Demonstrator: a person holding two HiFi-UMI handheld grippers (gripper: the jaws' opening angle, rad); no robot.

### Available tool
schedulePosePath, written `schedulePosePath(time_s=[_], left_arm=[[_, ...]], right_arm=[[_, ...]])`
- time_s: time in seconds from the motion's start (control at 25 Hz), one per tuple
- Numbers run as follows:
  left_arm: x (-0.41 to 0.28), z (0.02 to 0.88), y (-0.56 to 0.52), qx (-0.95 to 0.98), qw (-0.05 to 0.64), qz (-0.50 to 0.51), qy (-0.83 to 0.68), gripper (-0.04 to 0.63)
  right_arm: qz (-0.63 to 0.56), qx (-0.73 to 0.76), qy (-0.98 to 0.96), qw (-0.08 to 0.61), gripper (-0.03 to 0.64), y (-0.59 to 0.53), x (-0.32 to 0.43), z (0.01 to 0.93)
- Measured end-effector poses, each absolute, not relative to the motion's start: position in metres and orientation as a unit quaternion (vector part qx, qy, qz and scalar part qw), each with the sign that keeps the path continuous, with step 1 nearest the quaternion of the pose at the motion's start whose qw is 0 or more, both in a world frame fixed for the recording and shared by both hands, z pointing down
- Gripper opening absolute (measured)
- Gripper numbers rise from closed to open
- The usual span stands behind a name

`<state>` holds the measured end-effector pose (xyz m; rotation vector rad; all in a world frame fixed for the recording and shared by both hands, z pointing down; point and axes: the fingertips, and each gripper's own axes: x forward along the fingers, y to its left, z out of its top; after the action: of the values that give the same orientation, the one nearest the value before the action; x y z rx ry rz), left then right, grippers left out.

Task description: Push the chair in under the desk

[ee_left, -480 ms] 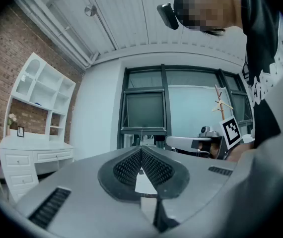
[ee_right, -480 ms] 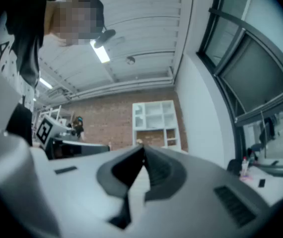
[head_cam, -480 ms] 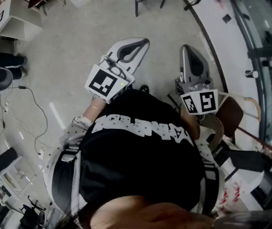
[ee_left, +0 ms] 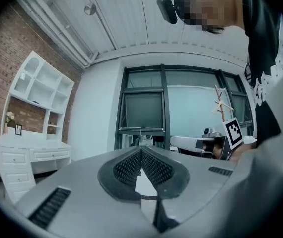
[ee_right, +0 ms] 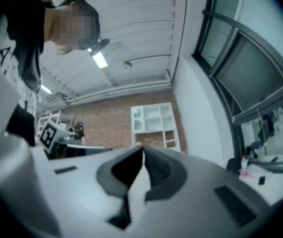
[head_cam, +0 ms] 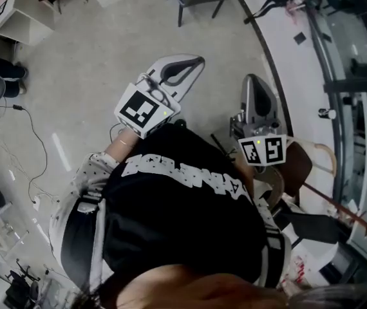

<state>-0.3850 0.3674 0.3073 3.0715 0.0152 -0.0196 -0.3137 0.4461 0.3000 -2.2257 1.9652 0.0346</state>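
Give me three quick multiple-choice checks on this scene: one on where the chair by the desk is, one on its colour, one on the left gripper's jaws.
1. Which gripper is nearer the chair by the white desk?
A) the left gripper
B) the right gripper
C) both equally

2. What colour is that chair's seat?
A) white
B) green
C) brown

3. How do the left gripper's jaws stand?
A) together, nothing between
B) wide apart
C) clamped on the chair

Answers:
1 B, in the head view the chair shows just beyond the right gripper, far from the left.
2 C, the seat is dark brown.
3 A, the left gripper view shows the pads meeting on nothing.
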Motion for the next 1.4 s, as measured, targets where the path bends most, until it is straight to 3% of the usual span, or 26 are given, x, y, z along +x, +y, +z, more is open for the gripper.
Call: schedulePosePath(time_s=[0.8, 1.4], left_arm=[[-0.353, 0.315, 0.407, 0.999, 0.030, 0.015, 0.014, 0.032], [-0.282, 0.319, 0.377, 0.997, 0.038, 0.007, 0.063, 0.033]], right_arm=[[0.005, -0.757, 0.648, 0.087, 0.032, 0.500, -0.285, 0.318], [0.004, -0.784, 0.616, 0.075, 0.032, 0.477, -0.228, 0.322]])
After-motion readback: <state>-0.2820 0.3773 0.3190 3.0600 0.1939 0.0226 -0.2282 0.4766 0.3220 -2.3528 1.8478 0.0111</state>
